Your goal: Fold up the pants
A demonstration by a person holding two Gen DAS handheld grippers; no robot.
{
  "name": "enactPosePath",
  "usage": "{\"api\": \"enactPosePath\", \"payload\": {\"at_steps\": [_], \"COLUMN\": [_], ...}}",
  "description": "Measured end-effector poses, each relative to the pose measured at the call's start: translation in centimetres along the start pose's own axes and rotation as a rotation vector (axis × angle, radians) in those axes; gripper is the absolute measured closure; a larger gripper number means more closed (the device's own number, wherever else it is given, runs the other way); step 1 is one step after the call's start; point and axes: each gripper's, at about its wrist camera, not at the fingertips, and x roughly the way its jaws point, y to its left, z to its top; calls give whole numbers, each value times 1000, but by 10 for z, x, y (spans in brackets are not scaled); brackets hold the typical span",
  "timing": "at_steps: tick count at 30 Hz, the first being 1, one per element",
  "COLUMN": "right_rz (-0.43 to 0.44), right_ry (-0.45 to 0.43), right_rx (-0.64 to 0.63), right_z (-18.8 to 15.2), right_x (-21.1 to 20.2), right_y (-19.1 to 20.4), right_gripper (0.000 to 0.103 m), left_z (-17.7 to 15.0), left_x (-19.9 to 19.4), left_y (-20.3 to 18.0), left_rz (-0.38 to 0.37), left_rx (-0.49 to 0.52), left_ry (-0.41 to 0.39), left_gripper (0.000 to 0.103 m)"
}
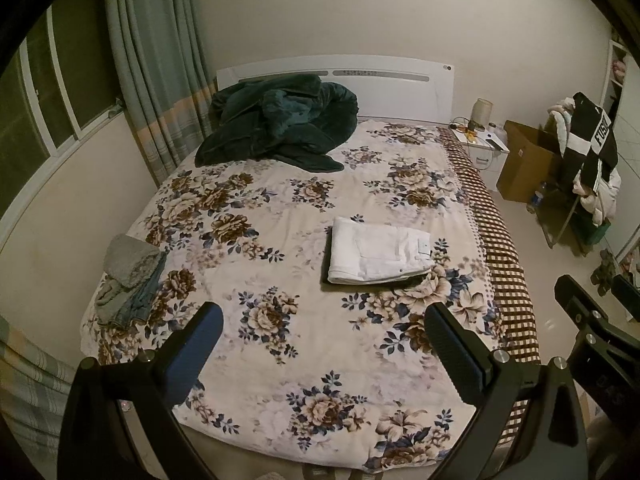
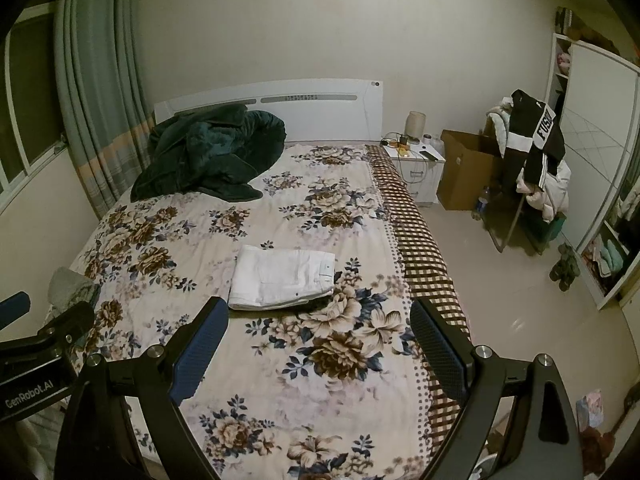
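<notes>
The white pants point(image 1: 380, 256) lie folded into a neat rectangle on the bed point(image 1: 280, 340), toward its right edge, nothing touching them. A dark green blanket point(image 1: 280, 120) is heaped at the headboard end; a small pile of grey and denim clothes point(image 1: 130, 280) sits at the left edge. Both the left hand-held gripper point(image 1: 324, 344) and right hand-held gripper point(image 2: 320, 344) hang above the foot of the bed, jaws spread wide and empty.
</notes>
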Motion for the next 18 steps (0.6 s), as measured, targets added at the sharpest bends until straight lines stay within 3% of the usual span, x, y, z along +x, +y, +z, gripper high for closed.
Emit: {"api": "enactPosePath", "payload": {"at_steps": [18], "right_rz": [5], "right_ry": [5], "right_rx": [-2], "right_z": [-7], "right_x": [-2], "right_y": [-1], "right_gripper": [9], "left_z": [0], "left_x": [0], "left_y": [2], "left_rz": [-4], "left_rx": [1], "left_ry": [-1], "left_gripper": [0]}}
